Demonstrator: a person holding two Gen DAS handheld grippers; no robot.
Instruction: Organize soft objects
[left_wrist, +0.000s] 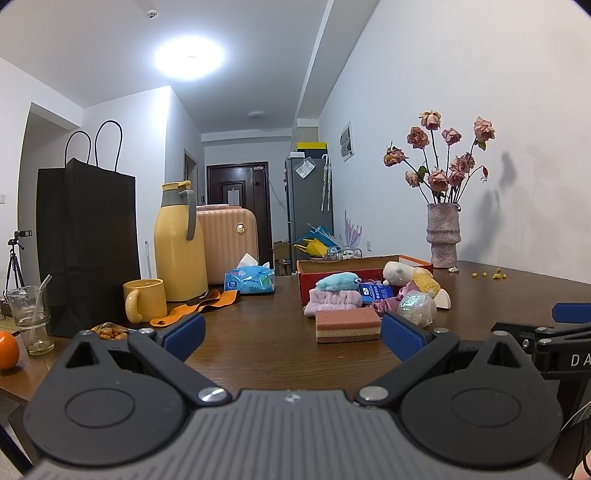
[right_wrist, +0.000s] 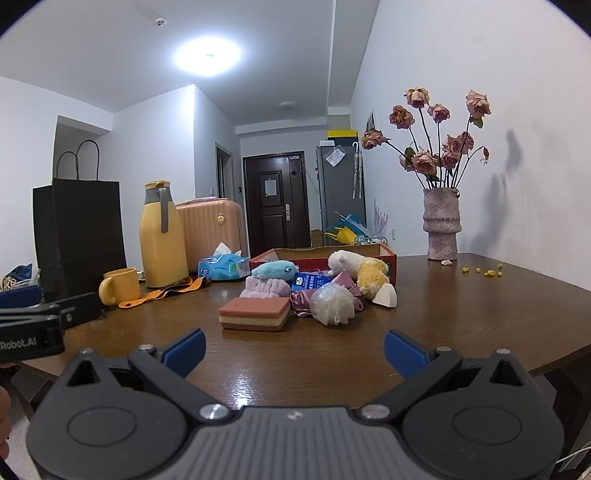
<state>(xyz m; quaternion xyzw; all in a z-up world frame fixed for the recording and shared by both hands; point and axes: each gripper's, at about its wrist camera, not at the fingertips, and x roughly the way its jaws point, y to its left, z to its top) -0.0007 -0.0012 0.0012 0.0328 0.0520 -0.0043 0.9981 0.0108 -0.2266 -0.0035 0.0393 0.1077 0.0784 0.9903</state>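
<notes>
Both my left gripper (left_wrist: 293, 338) and right gripper (right_wrist: 294, 352) are wide open and empty, so I'd squeeze the pink layered sponge block (right_wrist: 255, 313) gently by its long sides.

The open red cardboard box (right_wrist: 384, 254) hides its floor behind a pile of soft things. A round orange fruit (left_wrist: 8, 349) is cut off at nine o'clock. Print on the blue packet (right_wrist: 308, 282) is unreadable.

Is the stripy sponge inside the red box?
No, the stripy sponge lies on the bare table in front of the red box.
</notes>
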